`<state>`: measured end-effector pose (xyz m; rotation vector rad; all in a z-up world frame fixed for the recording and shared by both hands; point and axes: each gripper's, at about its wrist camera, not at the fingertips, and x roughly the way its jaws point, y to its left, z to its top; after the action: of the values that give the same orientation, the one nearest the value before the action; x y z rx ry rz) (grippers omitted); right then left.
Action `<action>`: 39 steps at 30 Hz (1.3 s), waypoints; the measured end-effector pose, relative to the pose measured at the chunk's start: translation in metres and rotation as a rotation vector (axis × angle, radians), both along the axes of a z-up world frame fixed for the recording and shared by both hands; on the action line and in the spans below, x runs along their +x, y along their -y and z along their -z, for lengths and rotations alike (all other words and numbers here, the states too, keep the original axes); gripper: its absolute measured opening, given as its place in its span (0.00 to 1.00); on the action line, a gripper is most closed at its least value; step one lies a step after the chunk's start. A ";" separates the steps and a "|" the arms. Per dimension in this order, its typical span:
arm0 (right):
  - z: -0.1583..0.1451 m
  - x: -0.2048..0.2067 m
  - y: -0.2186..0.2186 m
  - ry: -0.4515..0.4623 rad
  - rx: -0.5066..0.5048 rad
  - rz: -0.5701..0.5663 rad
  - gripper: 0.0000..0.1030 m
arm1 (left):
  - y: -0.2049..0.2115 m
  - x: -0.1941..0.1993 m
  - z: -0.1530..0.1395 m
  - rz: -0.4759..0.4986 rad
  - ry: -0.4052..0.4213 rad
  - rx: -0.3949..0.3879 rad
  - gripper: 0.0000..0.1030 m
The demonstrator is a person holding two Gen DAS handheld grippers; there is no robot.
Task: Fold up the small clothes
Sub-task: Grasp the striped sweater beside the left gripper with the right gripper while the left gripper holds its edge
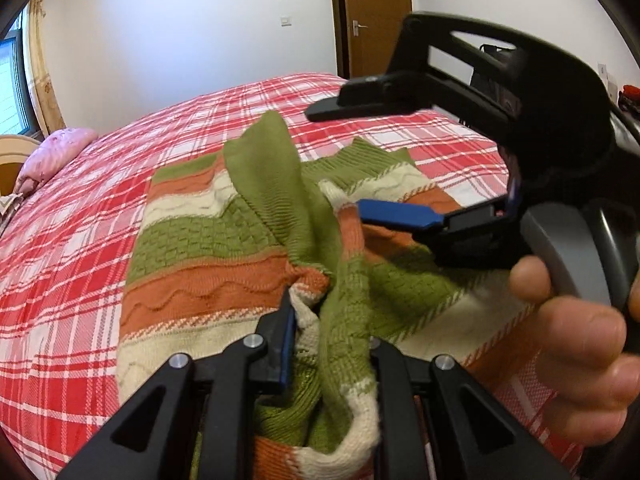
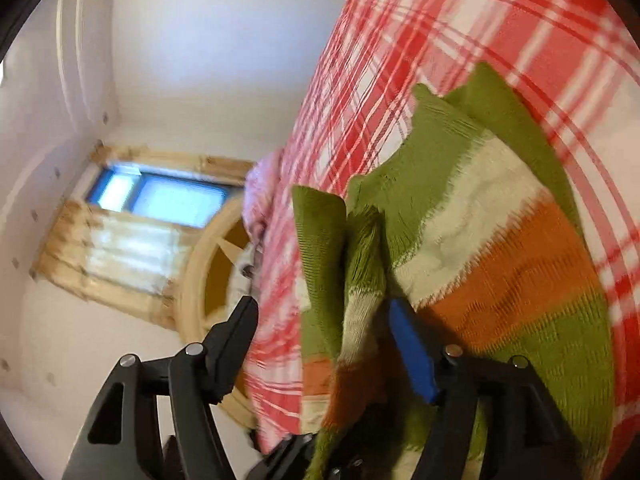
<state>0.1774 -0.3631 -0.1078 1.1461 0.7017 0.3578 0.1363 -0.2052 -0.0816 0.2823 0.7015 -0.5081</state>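
Observation:
A small knitted sweater (image 1: 208, 248) with green, orange and cream stripes lies on the red plaid bed (image 1: 72, 280). My left gripper (image 1: 328, 312) is shut on a bunched sleeve of it and lifts the fold above the body. My right gripper (image 1: 340, 164) shows in the left wrist view, rolled on its side with jaws wide open, one finger over the sweater and one blue-padded finger (image 1: 400, 214) on it. In the right wrist view the open right gripper (image 2: 324, 312) straddles the raised sleeve (image 2: 360, 264) without closing on it; the sweater (image 2: 500, 248) lies beyond.
A pink pillow (image 1: 56, 152) lies at the bed's far left by a round wooden headboard (image 2: 208, 272). A window (image 2: 160, 200) with a curtain is on the left wall. A wooden door (image 1: 372, 16) stands behind the bed.

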 end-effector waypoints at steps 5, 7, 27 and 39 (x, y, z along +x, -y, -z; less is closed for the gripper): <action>-0.007 0.035 -0.023 -0.032 -0.147 -0.116 0.67 | -0.011 0.004 -0.002 -0.007 -0.021 -0.057 0.15; -0.011 0.048 -0.036 -0.029 -0.216 -0.153 0.67 | -0.013 0.004 -0.001 -0.007 -0.023 -0.069 0.15; -0.041 0.049 -0.020 0.055 -0.602 -0.175 0.13 | 0.007 -0.004 -0.008 0.054 -0.020 -0.067 0.15; -0.047 0.049 0.029 0.025 -0.766 -0.221 0.13 | 0.076 -0.004 -0.018 0.043 -0.096 -0.047 0.15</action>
<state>0.2259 -0.3921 -0.0607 0.3394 0.8441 0.2498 0.1325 -0.2813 -0.0632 0.2302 0.7765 -0.5810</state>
